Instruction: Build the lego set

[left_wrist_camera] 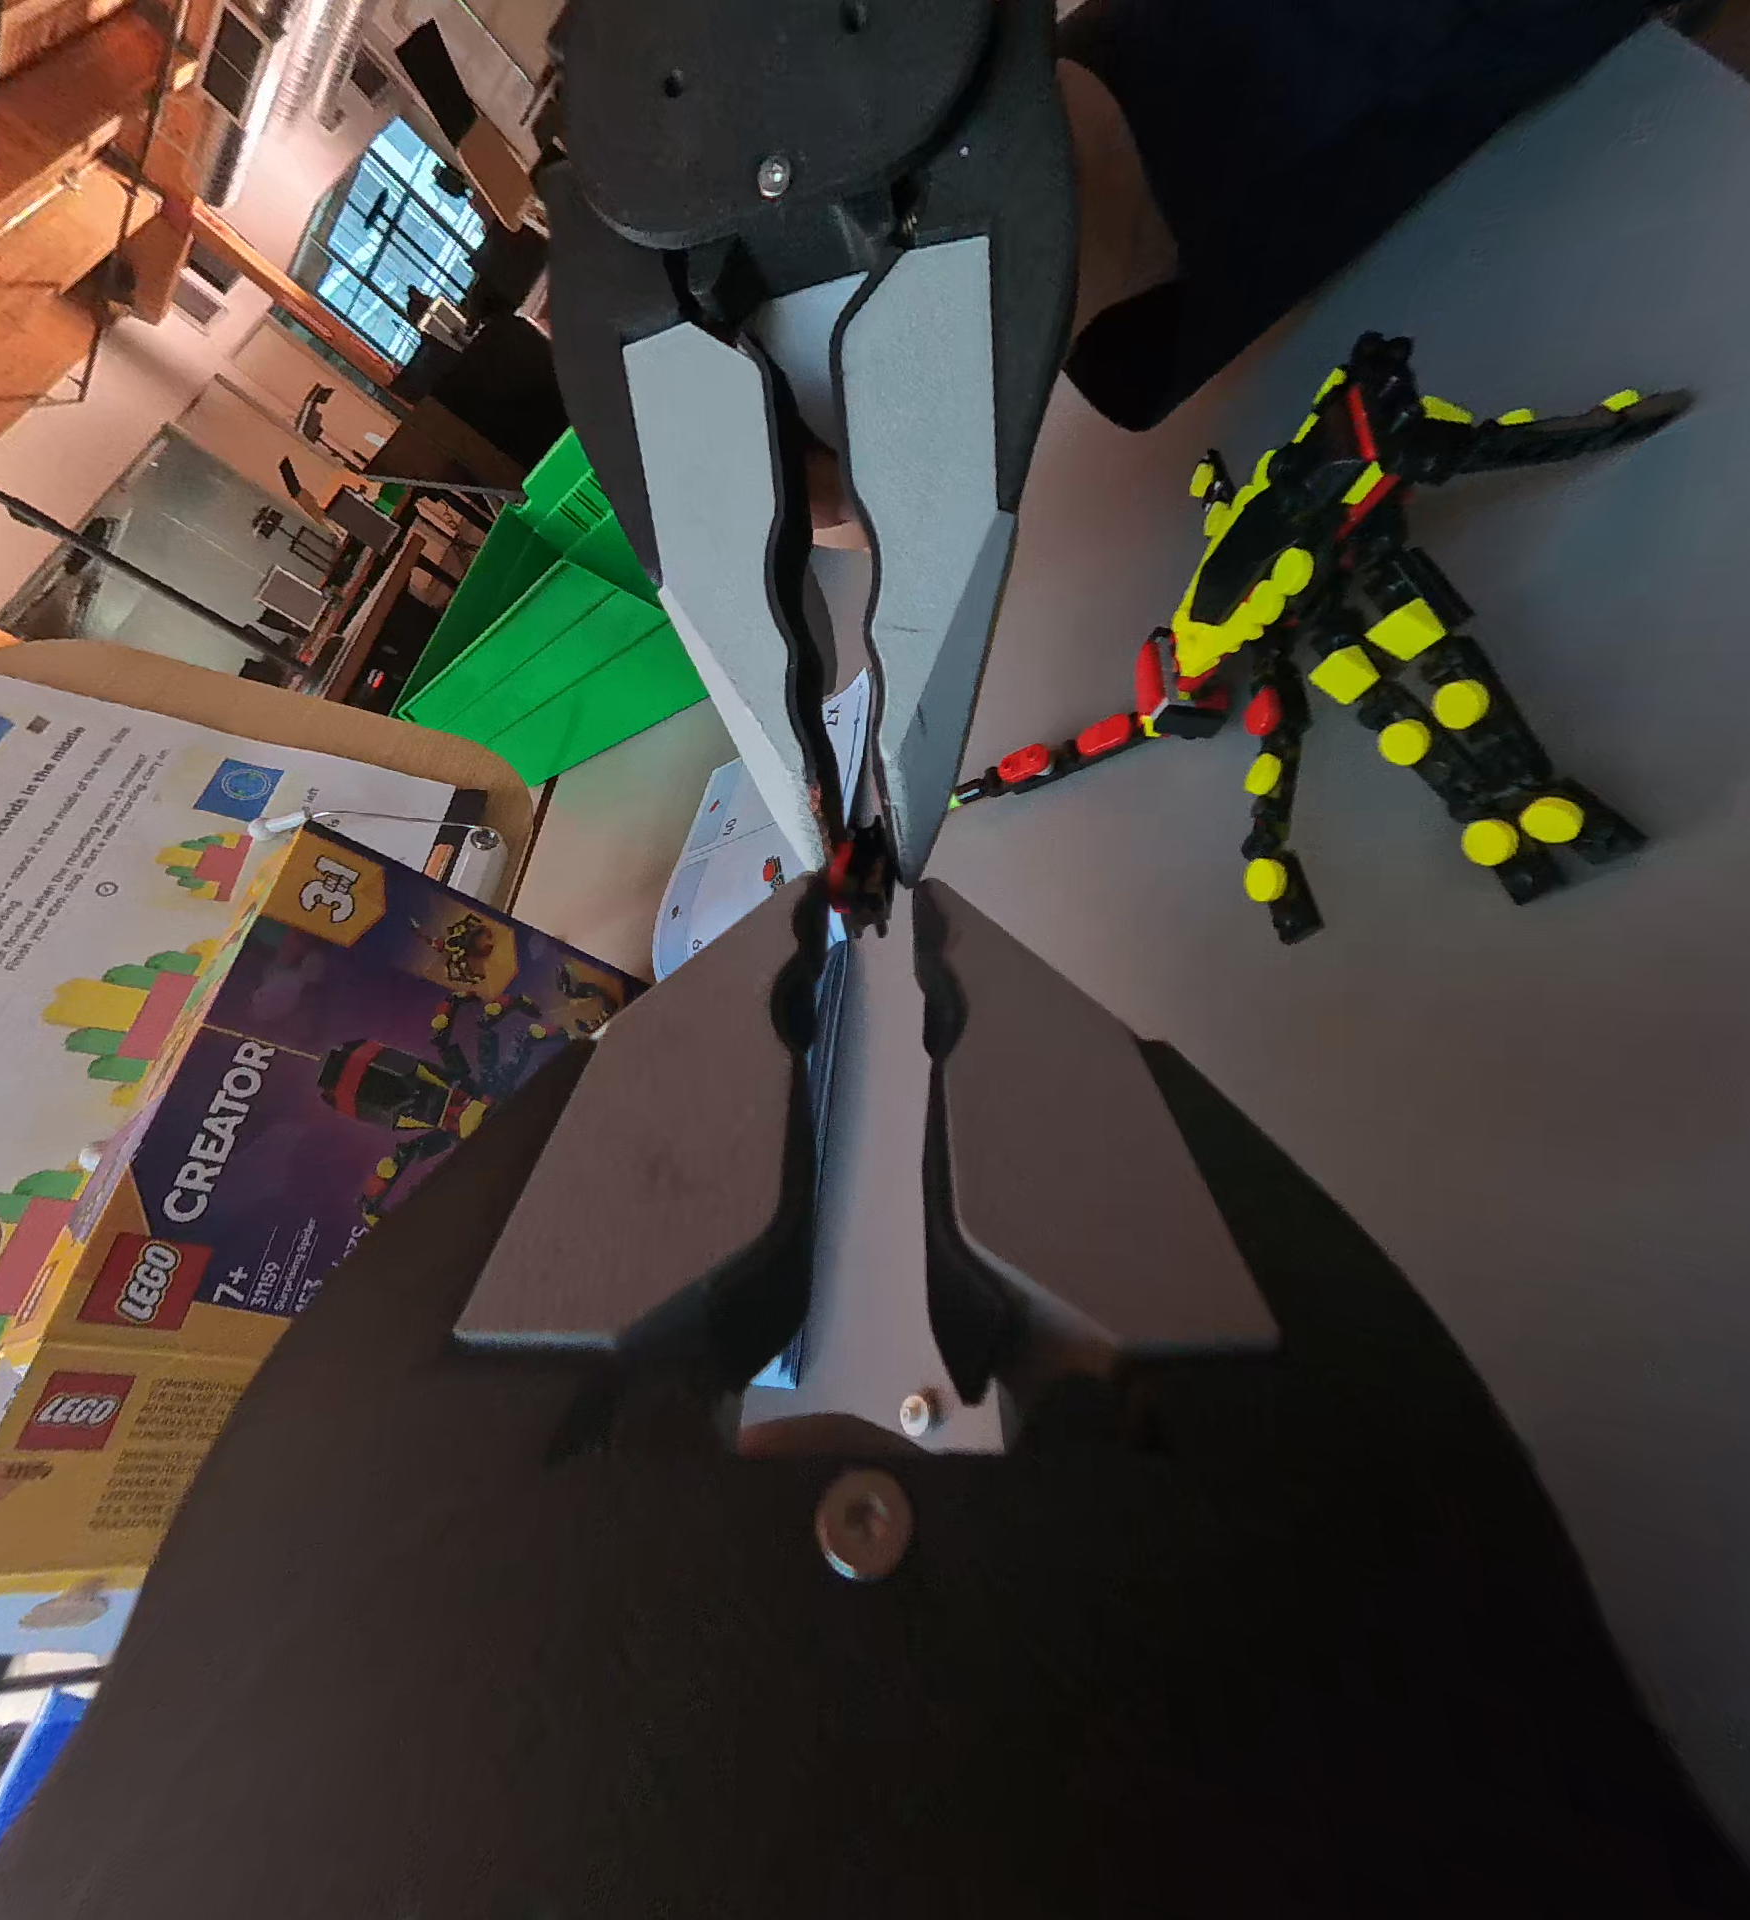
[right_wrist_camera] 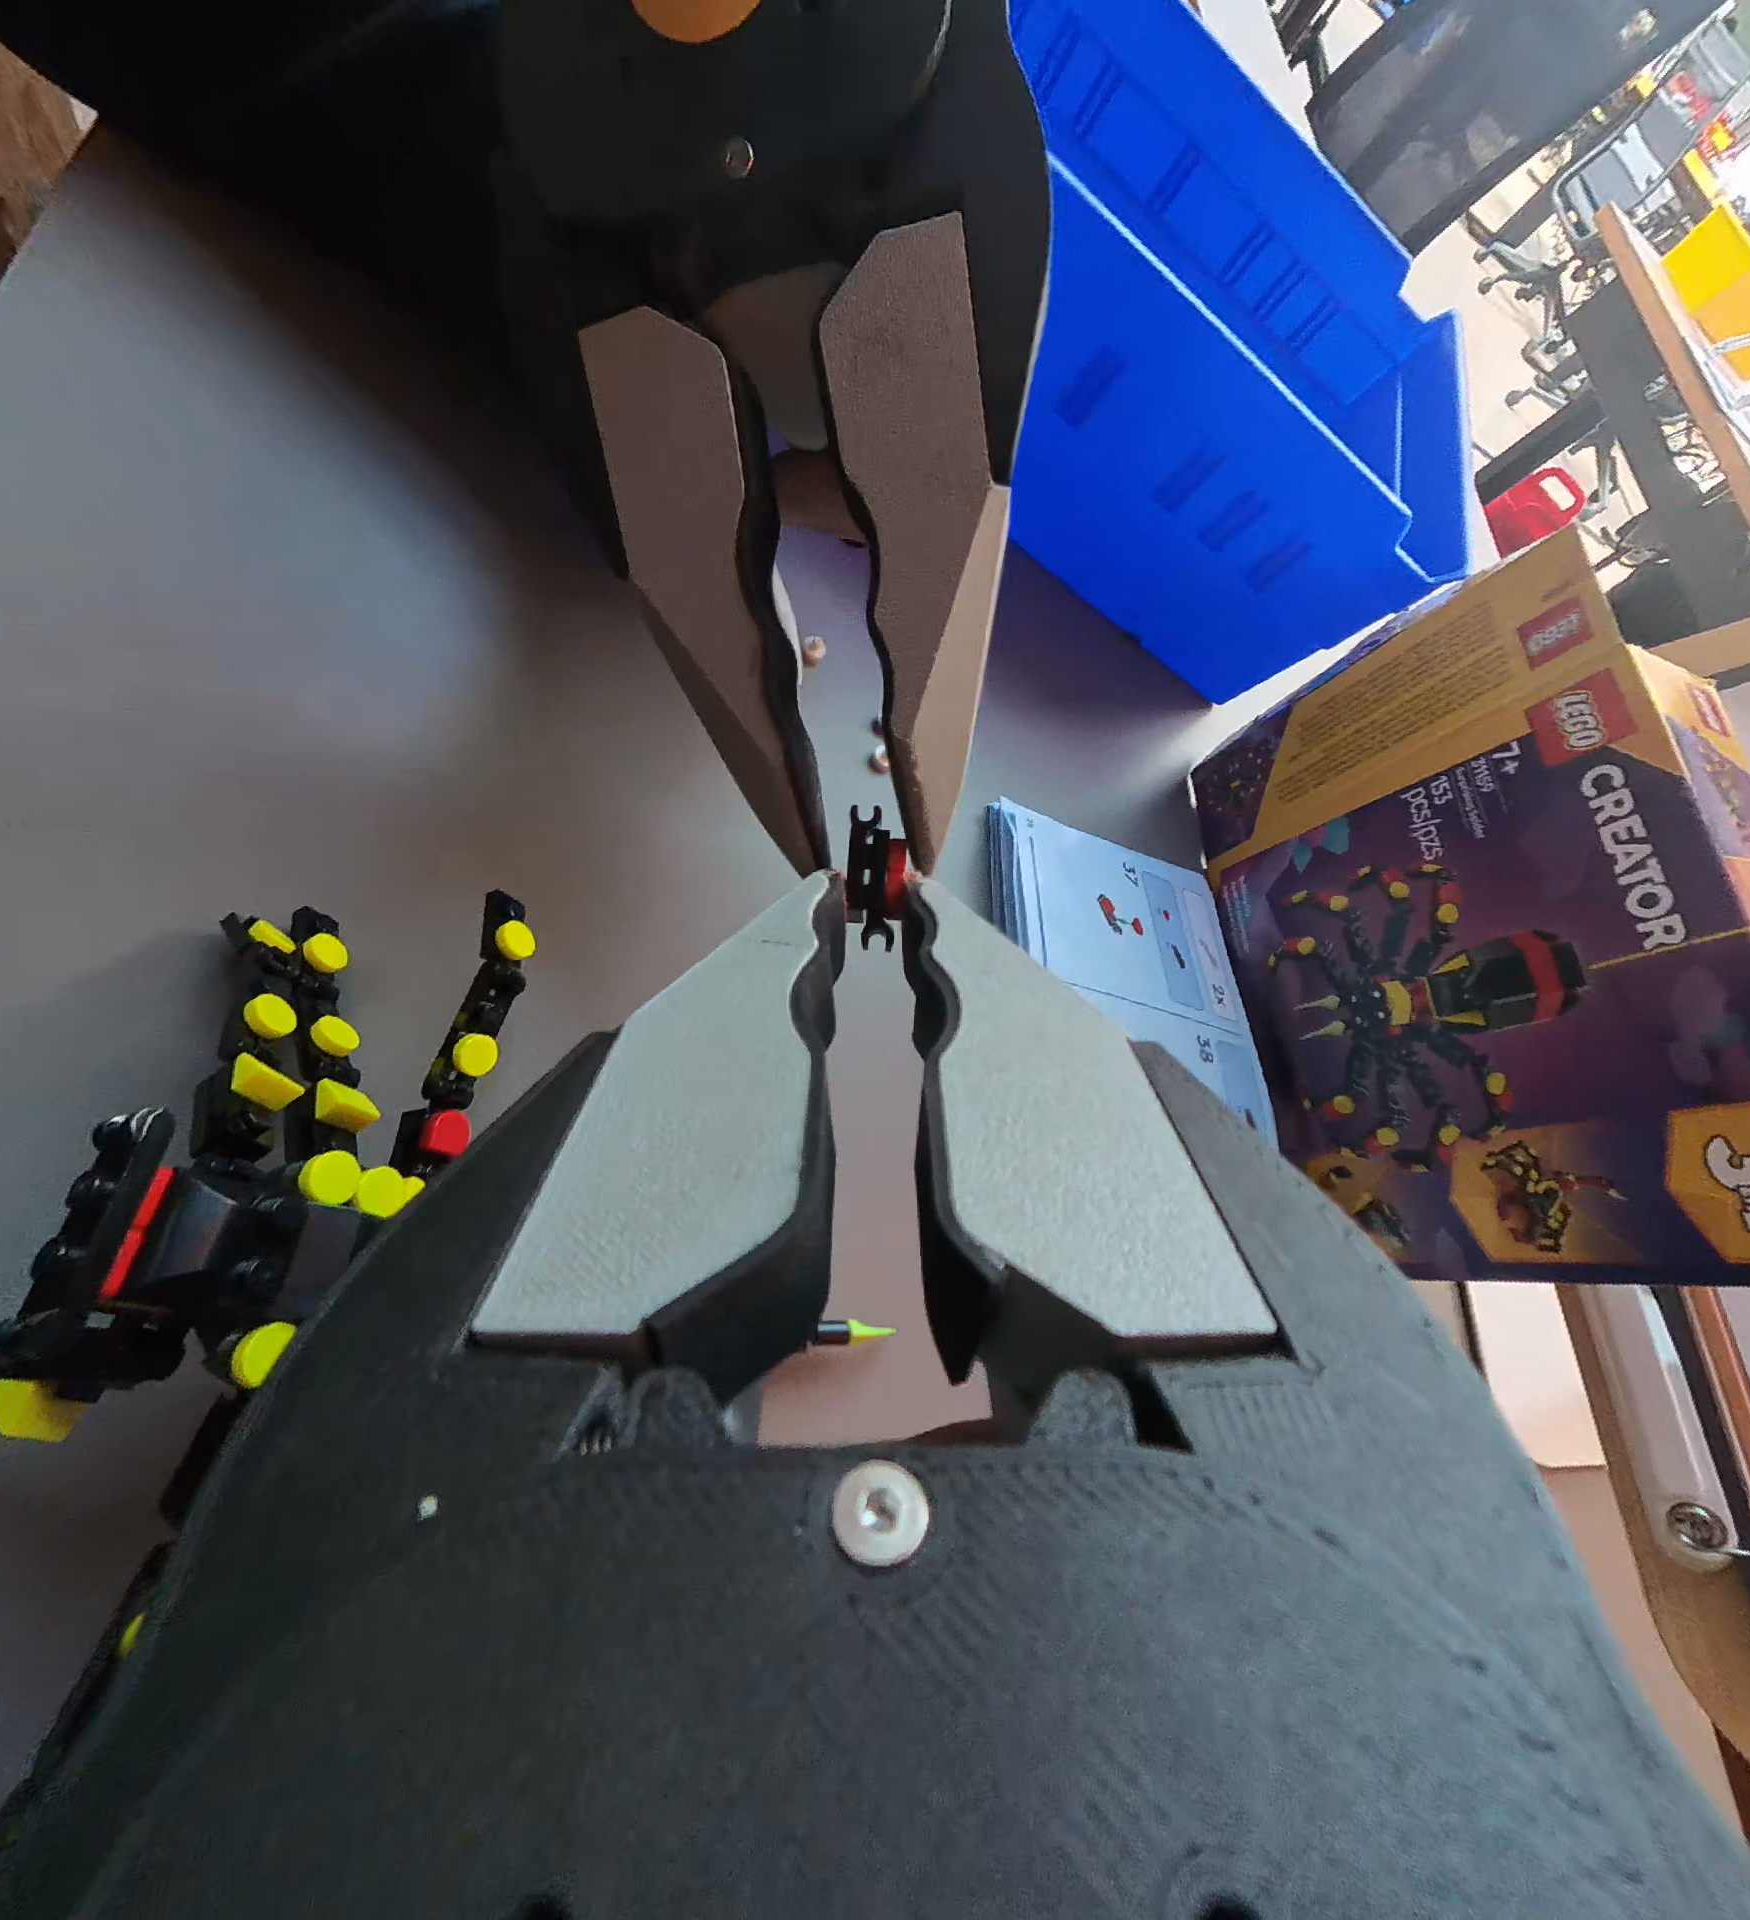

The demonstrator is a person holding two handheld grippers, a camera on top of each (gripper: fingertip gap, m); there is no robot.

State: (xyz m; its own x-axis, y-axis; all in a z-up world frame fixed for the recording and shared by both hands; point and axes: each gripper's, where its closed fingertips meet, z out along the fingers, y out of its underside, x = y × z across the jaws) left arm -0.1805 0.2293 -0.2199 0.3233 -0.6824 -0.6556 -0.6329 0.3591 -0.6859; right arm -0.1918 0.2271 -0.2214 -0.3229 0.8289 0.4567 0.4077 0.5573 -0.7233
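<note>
A small black and red lego piece (right_wrist_camera: pixel 876 883) is pinched between my right gripper's (right_wrist_camera: pixel 873 891) tips. My left gripper (left_wrist_camera: pixel 869 894) meets it tip to tip from the opposite side. Its jaws stand a narrow gap apart on either side of the same piece (left_wrist_camera: pixel 858 883), and I cannot tell whether they press it. The left gripper comes in from the top of the right wrist view (right_wrist_camera: pixel 866 860), the right gripper from the top of the left wrist view (left_wrist_camera: pixel 866 854). The black, yellow and red lego model (left_wrist_camera: pixel 1370 644) lies on the grey table (left_wrist_camera: pixel 1370 1195), also visible low in the right wrist view (right_wrist_camera: pixel 258 1143).
The lego box (right_wrist_camera: pixel 1536 987) stands beside the open instruction booklet (right_wrist_camera: pixel 1110 935). Blue bins (right_wrist_camera: pixel 1214 364) sit behind them. A green bin (left_wrist_camera: pixel 559 644) and a clipboard with a printed sheet (left_wrist_camera: pixel 71 831) show in the left wrist view. Tiny loose parts (right_wrist_camera: pixel 814 649) and a lime spike (right_wrist_camera: pixel 855 1332) lie on the table. My left and right fingertips are right by each other.
</note>
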